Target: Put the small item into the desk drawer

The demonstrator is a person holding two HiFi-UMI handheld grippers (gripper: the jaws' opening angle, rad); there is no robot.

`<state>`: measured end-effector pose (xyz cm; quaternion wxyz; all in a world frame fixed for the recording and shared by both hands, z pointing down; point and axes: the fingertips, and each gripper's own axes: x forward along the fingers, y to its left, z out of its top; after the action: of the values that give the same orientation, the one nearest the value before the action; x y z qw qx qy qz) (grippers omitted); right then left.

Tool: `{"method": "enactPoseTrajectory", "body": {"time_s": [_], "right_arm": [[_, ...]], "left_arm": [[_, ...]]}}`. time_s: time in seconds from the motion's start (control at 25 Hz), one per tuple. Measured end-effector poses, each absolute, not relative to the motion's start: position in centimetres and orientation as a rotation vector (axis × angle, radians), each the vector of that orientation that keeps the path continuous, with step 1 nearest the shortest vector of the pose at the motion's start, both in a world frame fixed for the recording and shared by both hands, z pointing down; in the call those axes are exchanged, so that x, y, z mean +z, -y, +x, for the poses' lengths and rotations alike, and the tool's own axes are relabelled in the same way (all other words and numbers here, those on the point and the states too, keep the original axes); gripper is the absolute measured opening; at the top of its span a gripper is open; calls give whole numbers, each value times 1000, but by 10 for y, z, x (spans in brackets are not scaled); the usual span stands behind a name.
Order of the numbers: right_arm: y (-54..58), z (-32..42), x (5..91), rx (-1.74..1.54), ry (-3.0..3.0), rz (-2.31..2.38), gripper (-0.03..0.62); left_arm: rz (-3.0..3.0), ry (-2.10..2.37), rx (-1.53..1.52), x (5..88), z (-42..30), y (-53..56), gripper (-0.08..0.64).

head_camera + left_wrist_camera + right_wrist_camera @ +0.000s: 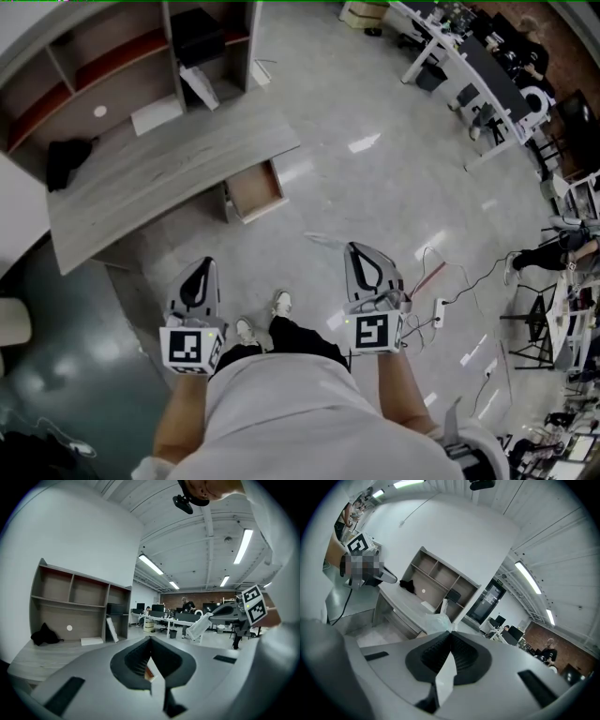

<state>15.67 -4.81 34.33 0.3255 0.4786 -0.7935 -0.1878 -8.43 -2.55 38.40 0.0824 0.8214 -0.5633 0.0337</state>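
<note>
Two claws held close to the body, both closed. Left claw point(206, 267): jaws together, nothing seen past the tip. Right claw point(356, 251): pinched on a thin translucent plastic bag point(433, 620) that sticks out ahead of it. Loose cables point(459, 281) lie on the floor just right of the feet, a trip risk. The open drawer point(255, 187) under the tabletop point(169, 169) is well apart. The floppy bag could snag on the drawer rim or slip the pinch and drop short.
</note>
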Motion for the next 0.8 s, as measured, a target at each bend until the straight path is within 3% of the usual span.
{"method": "enactPoseTrajectory", "body": {"time_s": [0.8], "right_arm": [[187, 168, 410, -448, 2164, 1044, 23]], "left_arm": [[2249, 1874, 209, 401, -74, 102, 18]]}}
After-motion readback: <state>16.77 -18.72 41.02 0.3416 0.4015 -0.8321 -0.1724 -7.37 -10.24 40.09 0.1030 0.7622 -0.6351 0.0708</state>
